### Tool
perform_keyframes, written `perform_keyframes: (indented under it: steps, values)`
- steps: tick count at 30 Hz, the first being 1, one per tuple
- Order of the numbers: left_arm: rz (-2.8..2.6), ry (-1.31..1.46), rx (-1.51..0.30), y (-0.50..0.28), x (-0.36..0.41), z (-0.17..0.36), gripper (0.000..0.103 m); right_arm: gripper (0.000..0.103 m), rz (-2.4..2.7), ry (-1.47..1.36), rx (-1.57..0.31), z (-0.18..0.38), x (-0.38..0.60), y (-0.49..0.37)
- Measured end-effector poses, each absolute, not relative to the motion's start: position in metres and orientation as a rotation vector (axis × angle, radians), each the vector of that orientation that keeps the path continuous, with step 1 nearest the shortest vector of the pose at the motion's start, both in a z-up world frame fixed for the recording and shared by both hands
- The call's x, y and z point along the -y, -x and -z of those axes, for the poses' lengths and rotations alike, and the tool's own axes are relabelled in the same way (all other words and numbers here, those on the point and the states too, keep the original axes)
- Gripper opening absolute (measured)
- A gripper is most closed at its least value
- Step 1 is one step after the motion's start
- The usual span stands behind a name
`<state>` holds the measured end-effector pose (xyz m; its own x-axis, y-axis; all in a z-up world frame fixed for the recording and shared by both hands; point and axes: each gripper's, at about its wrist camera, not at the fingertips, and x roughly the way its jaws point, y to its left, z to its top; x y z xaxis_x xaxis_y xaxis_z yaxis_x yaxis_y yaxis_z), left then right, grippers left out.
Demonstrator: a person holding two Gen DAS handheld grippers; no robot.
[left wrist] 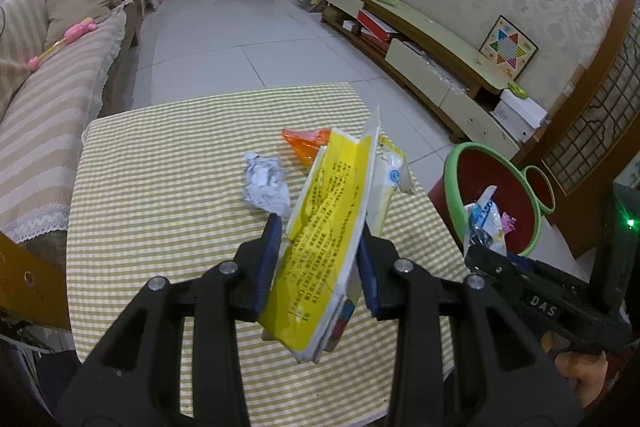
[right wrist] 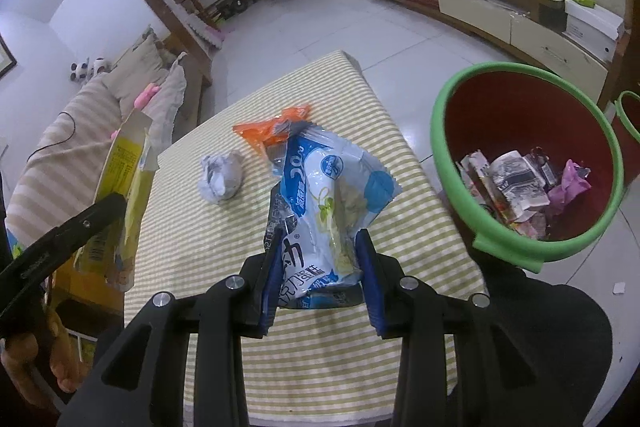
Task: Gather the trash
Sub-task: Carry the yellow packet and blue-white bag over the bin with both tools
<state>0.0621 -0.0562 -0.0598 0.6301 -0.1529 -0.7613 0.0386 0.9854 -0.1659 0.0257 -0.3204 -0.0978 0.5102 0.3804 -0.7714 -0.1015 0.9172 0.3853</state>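
Both tools loaded w/ trash, over the checked tabletop (left wrist: 160,187)

Print on the yellow carton (left wrist: 324,227) was too small to read, its bottom cut off behind blue pads. Left tool (left wrist: 316,267) angled down, clamped on that flattened carton. Right tool (right wrist: 320,283) tilted down too, pinching a crinkly blue-white wrapper (right wrist: 328,203) beside the green-rimmed bin (right wrist: 440,131). Foil ball (right wrist: 220,179) & orange wrapper (right wrist: 264,131) lay on the cloth.

Yellow carton (left wrist: 328,227), blue-white wrapper (right wrist: 328,203) held; orange wrapper (left wrist: 306,143), paper ball (left wrist: 266,185) on table.

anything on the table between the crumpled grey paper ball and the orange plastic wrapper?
No, just bare striped tablecloth between crumpled grey paper ball and orange plastic wrapper; clearest in the right wrist view.
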Motion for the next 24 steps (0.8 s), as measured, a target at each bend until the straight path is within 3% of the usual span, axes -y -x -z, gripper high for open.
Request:
perform_keyframes:
  steps: [24]
  values:
    - [0.305, 0.107, -0.959, -0.100, 0.151, 0.078, 0.034, 0.034, -0.087, -0.446, -0.935, 0.101, 0.429, -0.026]
